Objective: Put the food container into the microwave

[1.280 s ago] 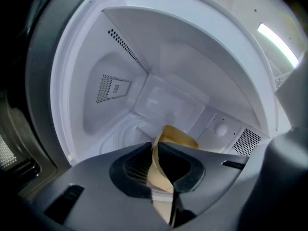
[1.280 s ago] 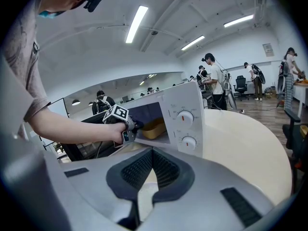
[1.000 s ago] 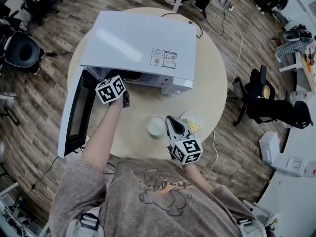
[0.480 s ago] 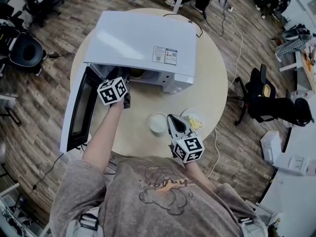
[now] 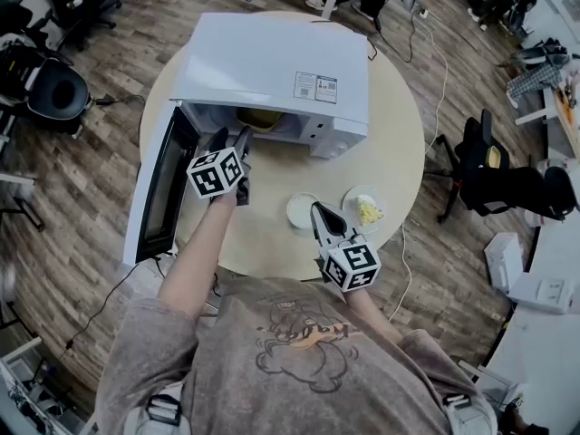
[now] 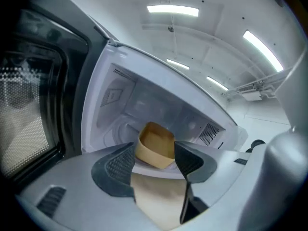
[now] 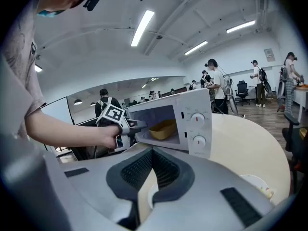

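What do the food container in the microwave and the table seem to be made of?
Food container: tan, matte and thin-walled, so probably paper pulp or kraft board, though plastic is possible. Table: a pale cream top, smooth and even with no visible grain, so likely laminate or painted board.

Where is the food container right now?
Inside the microwave, sitting in its cavity: the left gripper view shows the food container just beyond the open left gripper; the door stands open leftward.
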The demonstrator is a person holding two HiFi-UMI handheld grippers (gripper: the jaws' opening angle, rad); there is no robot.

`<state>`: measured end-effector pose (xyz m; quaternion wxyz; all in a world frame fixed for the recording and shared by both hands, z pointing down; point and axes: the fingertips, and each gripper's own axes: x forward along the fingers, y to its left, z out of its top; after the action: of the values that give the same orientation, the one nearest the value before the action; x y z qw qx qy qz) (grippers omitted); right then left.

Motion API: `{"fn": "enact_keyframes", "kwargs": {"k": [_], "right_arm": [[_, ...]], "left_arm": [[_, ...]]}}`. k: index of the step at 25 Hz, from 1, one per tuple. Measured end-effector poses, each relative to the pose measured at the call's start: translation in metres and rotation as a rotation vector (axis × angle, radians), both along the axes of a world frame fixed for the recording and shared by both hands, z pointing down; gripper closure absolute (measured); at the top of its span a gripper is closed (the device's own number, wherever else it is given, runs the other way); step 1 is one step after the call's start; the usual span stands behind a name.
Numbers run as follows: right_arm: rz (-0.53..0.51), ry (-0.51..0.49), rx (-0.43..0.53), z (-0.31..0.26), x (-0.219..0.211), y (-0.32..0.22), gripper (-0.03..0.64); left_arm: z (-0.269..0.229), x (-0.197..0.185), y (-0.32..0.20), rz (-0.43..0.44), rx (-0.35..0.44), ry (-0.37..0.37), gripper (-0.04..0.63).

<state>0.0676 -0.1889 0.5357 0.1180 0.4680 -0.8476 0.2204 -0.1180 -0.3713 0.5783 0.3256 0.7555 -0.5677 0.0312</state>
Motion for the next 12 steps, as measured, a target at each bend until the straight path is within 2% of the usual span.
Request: {"fn": "enact_keyframes", "kwargs": {"k": [12], "right_arm": [[0.102,0.000,0.042,-0.008,-0.003,0.029,0.615]], "left_arm": [[-0.022,-0.001,0.051,0.088,0.029,0.012,0.331]]}}
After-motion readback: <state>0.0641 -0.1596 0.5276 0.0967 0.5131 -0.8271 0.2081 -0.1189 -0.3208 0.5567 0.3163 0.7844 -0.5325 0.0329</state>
